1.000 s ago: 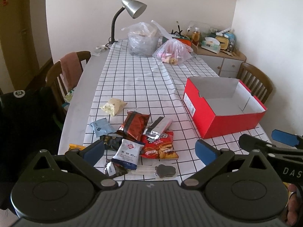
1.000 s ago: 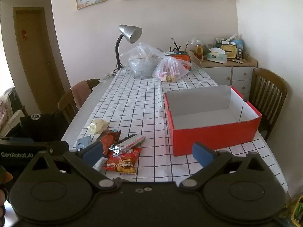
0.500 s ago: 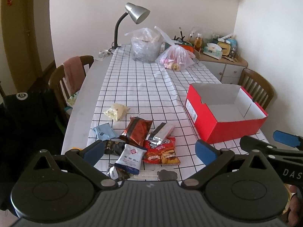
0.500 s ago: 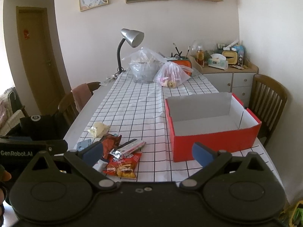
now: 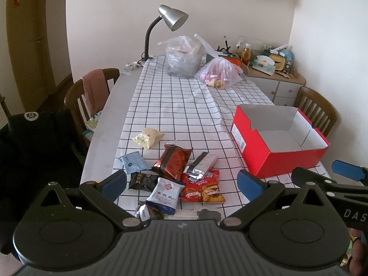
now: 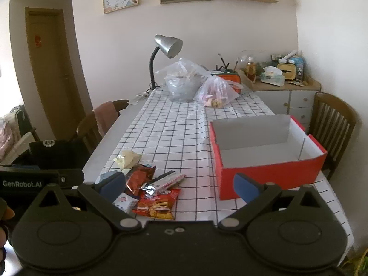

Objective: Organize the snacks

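Nothing packed yet — red box (image 5: 287,161) empty, snack packets (image 5: 174,179) all heaped on the checked tablecloth (image 5: 174,105) beside it. Left gripper (image 5: 181,182) and right gripper (image 6: 179,184) wide open, holding nothing — everything left to do.

Ahead of my claws, a loose heap of snack packets (image 5: 177,179) lies flat on the checked cloth: a dark red bag (image 5: 172,162), a silver wrapper (image 5: 202,164), a bright red chip bag (image 5: 202,189), a white pouch (image 5: 164,195). At two o'clock stands the open red box (image 5: 276,138), empty, upright.
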`<state>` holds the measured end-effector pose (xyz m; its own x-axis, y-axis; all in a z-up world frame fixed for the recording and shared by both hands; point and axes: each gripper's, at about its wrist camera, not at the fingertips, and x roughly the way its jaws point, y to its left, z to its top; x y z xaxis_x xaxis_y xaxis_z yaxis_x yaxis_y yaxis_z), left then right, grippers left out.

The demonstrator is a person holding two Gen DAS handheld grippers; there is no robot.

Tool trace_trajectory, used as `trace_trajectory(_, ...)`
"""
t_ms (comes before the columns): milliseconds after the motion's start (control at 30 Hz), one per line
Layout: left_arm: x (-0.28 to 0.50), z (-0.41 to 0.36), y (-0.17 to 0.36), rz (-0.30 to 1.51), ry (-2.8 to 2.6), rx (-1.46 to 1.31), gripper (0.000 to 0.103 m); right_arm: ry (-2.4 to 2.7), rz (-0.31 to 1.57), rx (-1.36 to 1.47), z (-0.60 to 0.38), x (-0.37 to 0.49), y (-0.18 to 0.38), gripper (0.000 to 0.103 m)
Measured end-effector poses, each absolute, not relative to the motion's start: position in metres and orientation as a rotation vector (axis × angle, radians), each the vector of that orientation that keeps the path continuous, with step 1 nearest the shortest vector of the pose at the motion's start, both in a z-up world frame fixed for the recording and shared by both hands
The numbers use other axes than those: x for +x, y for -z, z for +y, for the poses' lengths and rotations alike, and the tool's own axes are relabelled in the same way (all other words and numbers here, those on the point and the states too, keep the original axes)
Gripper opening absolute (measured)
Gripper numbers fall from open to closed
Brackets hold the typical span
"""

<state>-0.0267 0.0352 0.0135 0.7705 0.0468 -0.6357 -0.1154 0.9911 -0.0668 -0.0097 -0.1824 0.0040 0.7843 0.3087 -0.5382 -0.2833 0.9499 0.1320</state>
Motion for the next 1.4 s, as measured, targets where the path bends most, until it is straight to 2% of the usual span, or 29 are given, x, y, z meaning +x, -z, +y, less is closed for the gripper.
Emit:
trace_trajectory(400, -0.015, 0.056, 0.002, 0.744, -0.136, -0.137, 0.103, -0.371, 0.674, 0.031, -0.164, 0.019, 0.015, 0.101)
trace_trajectory(967, 0.021, 0.124, 0.061, 0.911, -0.308, -0.254, 0.102, -0.441, 0.925, -0.004, -0.138, 0.094, 0.092, 0.097)
trace_trajectory(1400, 0.071, 0.189, 0.120, 1.045, -0.403, -0.251, 0.101, -0.527, 1.000, -0.088, -0.108, 0.123, 0.131, 0.097)
